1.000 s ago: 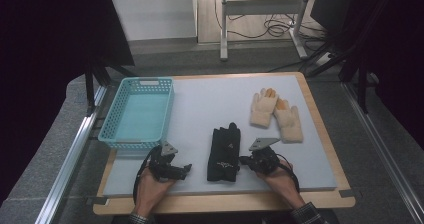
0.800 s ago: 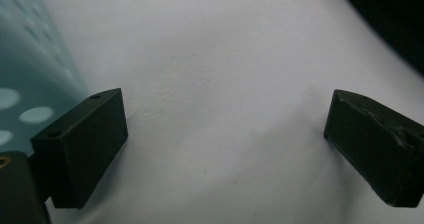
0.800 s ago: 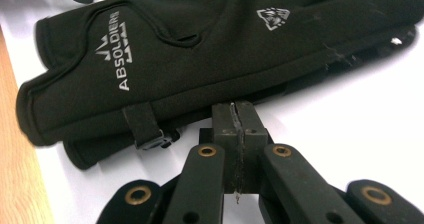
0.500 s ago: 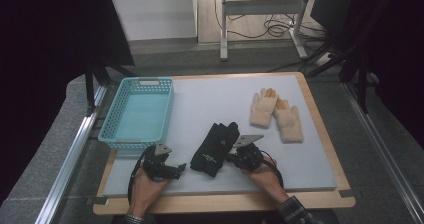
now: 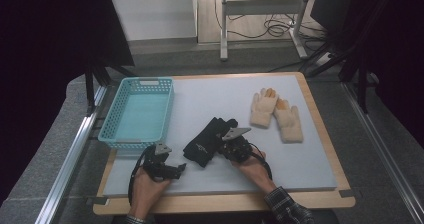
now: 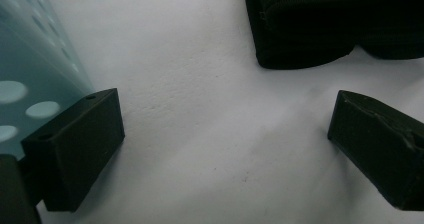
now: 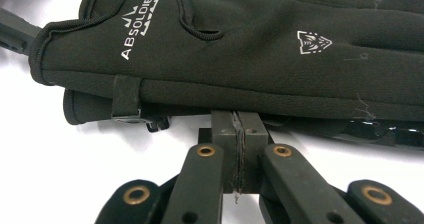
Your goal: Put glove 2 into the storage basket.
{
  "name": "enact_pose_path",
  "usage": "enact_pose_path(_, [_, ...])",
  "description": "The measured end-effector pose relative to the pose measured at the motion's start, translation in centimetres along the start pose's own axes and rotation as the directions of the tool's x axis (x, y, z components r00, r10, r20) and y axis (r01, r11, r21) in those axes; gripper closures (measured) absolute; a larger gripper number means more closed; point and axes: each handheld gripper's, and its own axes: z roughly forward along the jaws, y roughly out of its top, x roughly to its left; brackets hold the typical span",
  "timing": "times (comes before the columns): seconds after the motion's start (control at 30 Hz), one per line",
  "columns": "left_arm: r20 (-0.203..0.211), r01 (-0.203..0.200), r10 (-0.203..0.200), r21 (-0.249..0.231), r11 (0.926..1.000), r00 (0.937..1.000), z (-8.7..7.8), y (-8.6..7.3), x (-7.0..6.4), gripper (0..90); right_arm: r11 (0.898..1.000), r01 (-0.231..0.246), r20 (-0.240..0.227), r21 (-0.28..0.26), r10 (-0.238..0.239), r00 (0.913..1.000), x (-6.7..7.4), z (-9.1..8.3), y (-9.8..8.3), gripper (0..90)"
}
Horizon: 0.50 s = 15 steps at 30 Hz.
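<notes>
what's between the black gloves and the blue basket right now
Nothing visible. Bare grey mat lies between the black gloves and the blue basket. The left tool sits open near the basket's front corner, below that path, not across it.

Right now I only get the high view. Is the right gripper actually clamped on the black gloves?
Observer: No. In the right gripper view the right gripper has its pads shut on each other, tips at the edge of the black gloves.
Operator: One glove or two?
Observer: Two, stacked; another lies beneath the top one.
Operator: And the left gripper?
Observer: The left gripper stands wide open over bare table, one jaw beside the basket wall.
</notes>
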Motion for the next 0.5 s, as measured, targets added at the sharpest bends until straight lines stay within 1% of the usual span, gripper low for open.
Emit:
enact_pose_path(0.07, [0.000, 0.005, -0.005, -0.001, 1.0000, 1.0000, 0.0, 0.0, 0.0, 1.9, 1.000, 0.004, 0.003, 0.010, -0.004, 1.0000, 0.1, -0.2, 0.0, 86.9])
enact_pose_path(0.1, [0.001, 0.005, -0.005, -0.002, 1.0000, 1.0000, 0.0, 0.0, 0.0, 1.9, 1.000, 0.013, 0.009, 0.008, -0.013, 0.9999, 0.0, -0.5, -0.1, 86.1])
enact_pose_path(0.2, [0.002, 0.007, -0.007, -0.003, 1.0000, 1.0000, 0.0, 0.0, 0.0, 1.8, 1.000, -0.008, 0.021, -0.013, 0.008, 0.9998, -0.4, -1.7, -0.6, 81.3])
enact_pose_path(0.37, [0.005, 0.008, -0.008, -0.003, 1.0000, 1.0000, 0.0, -0.1, 0.0, 1.8, 0.999, -0.029, 0.058, -0.029, 0.031, 0.9978, -1.8, -3.8, -1.6, 67.5])
enact_pose_path(0.4, [0.005, 0.008, -0.008, -0.003, 1.0000, 1.0000, 0.0, -0.1, 0.0, 1.8, 0.999, -0.043, 0.066, -0.033, 0.046, 0.9968, -2.1, -4.4, -1.9, 63.4])
enact_pose_path(0.5, [0.005, 0.009, -0.009, -0.003, 1.0000, 0.9999, 0.0, -0.1, 0.0, 1.8, 0.997, -0.057, 0.091, -0.045, 0.060, 0.9940, -2.9, -5.8, -2.8, 53.8])
